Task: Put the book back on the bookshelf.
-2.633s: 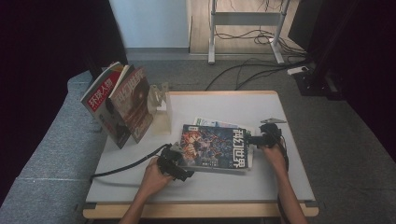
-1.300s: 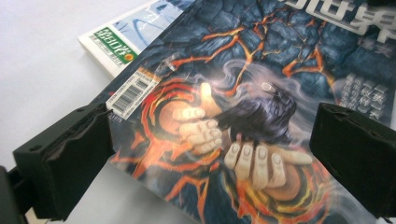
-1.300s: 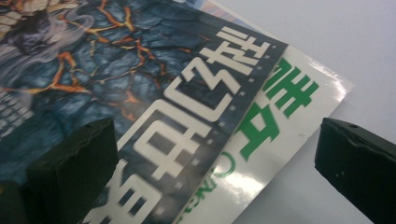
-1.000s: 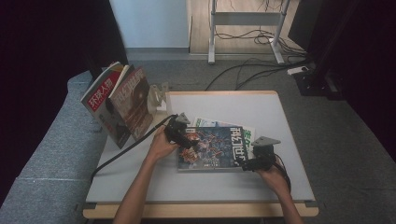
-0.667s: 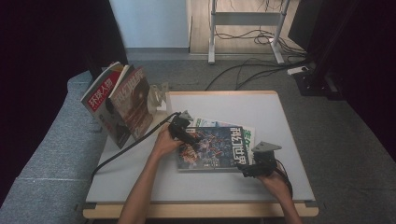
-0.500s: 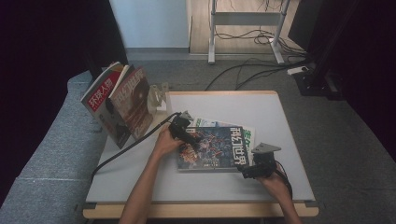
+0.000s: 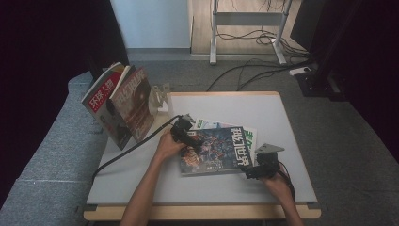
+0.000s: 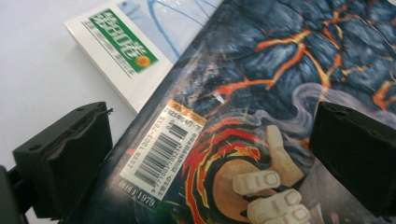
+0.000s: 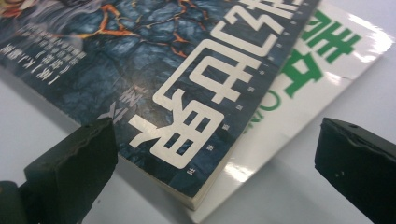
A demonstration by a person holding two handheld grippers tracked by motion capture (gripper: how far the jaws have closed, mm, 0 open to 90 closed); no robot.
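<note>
left claw (image 7: pixel 194 140) and right claw (image 7: pixel 249 172), both wide open and empty, flank the dark magazine (image 7: pixel 214 149) lying atop another on the table (image 7: pixel 282 122); next likely closing on its edges.

Both arms reach forward. The left gripper (image 7: pixel 194 142) and the right gripper (image 7: pixel 248 172) have fingers spread wide apart.

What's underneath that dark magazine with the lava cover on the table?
Under the dark magazine lies a white magazine with green lettering, sticking out along the far and right edges. Most of its cover is hidden, and whether anything lies beneath it cannot be seen.
</note>
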